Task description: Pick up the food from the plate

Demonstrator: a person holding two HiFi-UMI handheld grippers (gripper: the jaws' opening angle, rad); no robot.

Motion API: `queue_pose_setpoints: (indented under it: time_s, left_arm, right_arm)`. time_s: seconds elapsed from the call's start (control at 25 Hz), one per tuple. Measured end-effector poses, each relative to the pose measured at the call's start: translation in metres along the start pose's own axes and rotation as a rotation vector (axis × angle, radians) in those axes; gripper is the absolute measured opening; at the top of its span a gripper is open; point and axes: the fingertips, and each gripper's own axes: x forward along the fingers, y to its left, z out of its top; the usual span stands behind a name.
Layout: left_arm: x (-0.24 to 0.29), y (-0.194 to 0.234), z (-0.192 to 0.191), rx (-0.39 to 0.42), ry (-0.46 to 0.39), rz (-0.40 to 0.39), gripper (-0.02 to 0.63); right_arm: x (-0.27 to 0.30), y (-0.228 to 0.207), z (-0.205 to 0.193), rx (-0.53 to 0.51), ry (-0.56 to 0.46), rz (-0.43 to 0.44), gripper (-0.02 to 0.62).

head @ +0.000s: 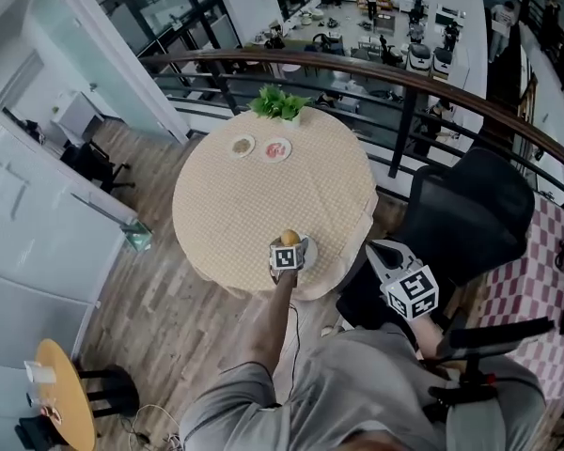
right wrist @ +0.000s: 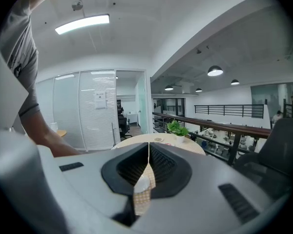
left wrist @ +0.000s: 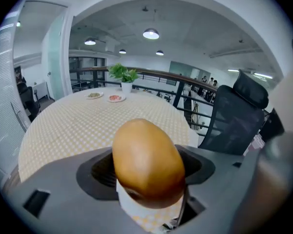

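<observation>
A smooth golden-brown bun (left wrist: pixel 144 150) fills the space between the jaws of my left gripper (left wrist: pixel 147 168), which is shut on it. In the head view the bun (head: pixel 289 238) and left gripper (head: pixel 289 248) hang over a small plate (head: pixel 308 251) at the near edge of the round checked table (head: pixel 254 205). My right gripper (right wrist: pixel 147 167) is shut with its pads meeting and nothing held. It is held off the table's right side (head: pixel 383 255), above a black chair.
Two small plates with food (head: pixel 242 146) (head: pixel 277 149) and a potted green plant (head: pixel 280 103) stand at the table's far side. A black office chair (head: pixel 470 214) is to the right, and a curved railing (head: pixel 404 83) runs behind the table. Wooden floor lies to the left.
</observation>
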Motion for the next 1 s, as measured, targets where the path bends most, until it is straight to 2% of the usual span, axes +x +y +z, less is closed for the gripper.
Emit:
queue_pose_setpoints:
  time_s: [0.24,0.48,0.64,1.0]
  left_arm:
    - [-0.077,-0.018,0.086,0.056,-0.253,-0.015,0.357]
    - [-0.168,-0.045,0.140,0.108,-0.481,-0.045,0.357]
    - [-0.236,-0.062,0.159,0.139,-0.636,-0.064,0.357]
    - [-0.386,-0.100,0.169,0.203,-0.942,-0.086,0.357]
  right_arm:
    - [0.018,0.008,0.012,-0.014,-0.007,0.051,0.015]
    - [0.039,0.015,0.025,-0.020,-0.034,0.096,0.015]
    - [0.051,0.027,0.036,-0.029,-0.069,0.130,0.015]
    - [0.051,0.057,0.064,-0.057,-0.128,0.186,0.015]
